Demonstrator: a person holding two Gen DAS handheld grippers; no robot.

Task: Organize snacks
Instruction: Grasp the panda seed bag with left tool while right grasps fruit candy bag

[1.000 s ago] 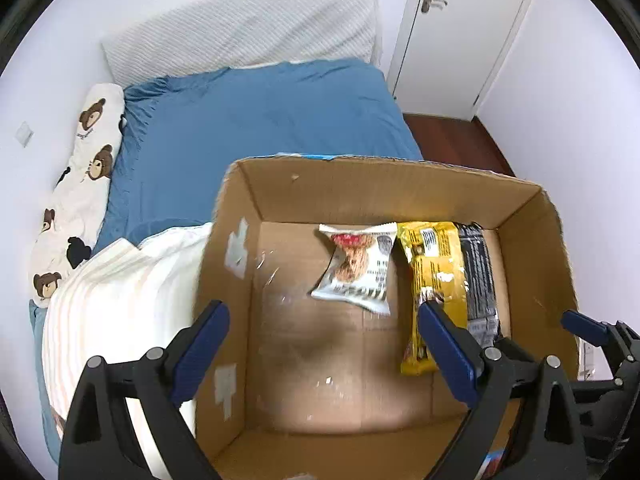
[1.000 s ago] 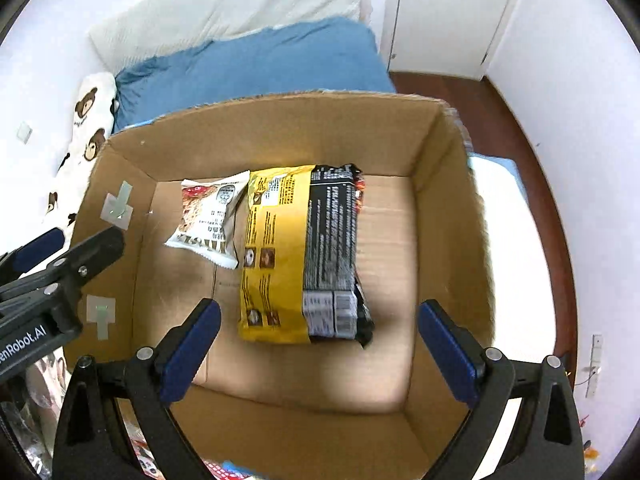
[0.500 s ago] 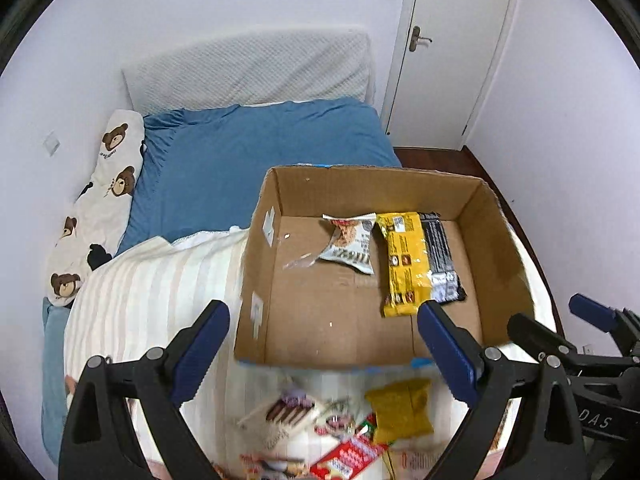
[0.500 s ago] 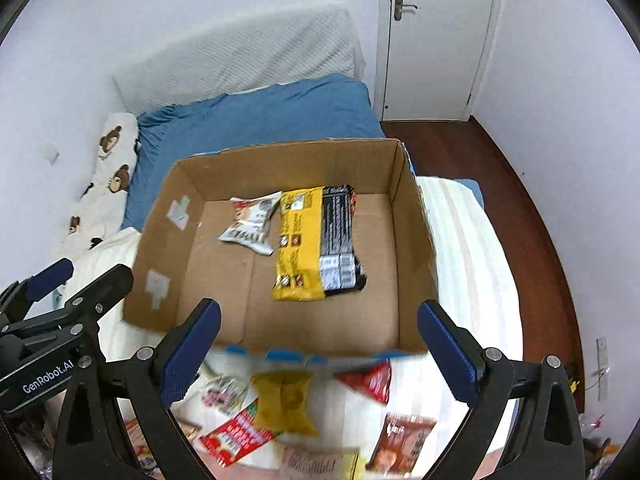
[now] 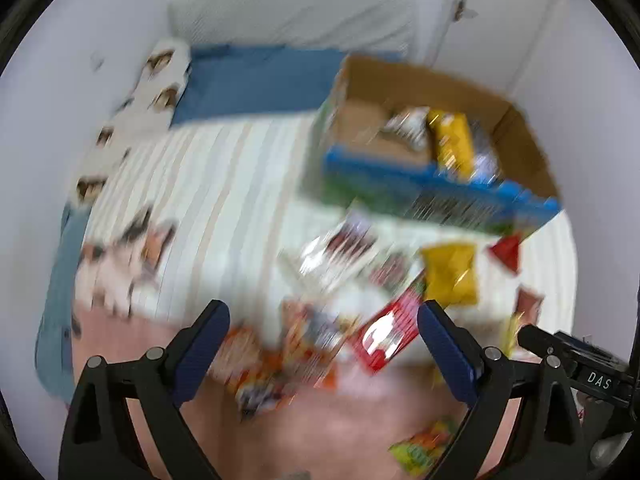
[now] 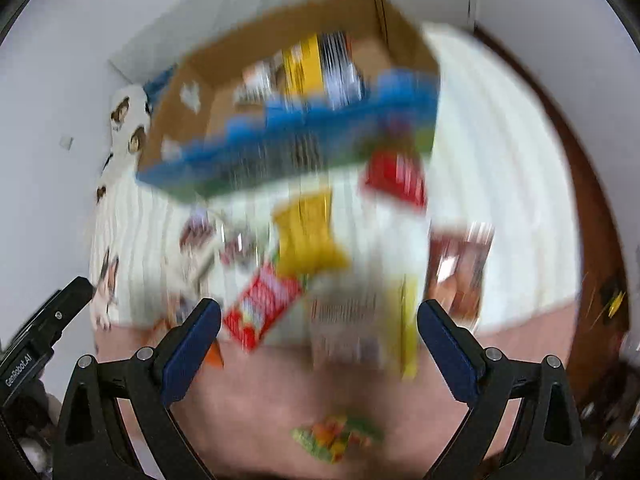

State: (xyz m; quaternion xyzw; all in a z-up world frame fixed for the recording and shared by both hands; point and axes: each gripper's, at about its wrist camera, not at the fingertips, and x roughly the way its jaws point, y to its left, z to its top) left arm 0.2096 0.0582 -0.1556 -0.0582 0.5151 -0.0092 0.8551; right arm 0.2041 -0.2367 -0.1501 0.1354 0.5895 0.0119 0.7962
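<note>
Left wrist: snacks (image 5: 384, 332) btwn/ahead of open left tongs (image 5: 323, 344).

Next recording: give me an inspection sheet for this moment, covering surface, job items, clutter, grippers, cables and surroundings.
Surface: bed with a striped blanket; both views are motion-blurred.
Job's things: cardboard box on the blanket, with a yellow packet and others inside; loose snacks in front of it, including a yellow bag and a red packet.
Clutter: green-orange packet nearest the camera.
Grippers: left gripper and right gripper both open, empty.
Cables: nothing seen.
Surroundings: bear-print pillow, blue sheet, white door.
</note>
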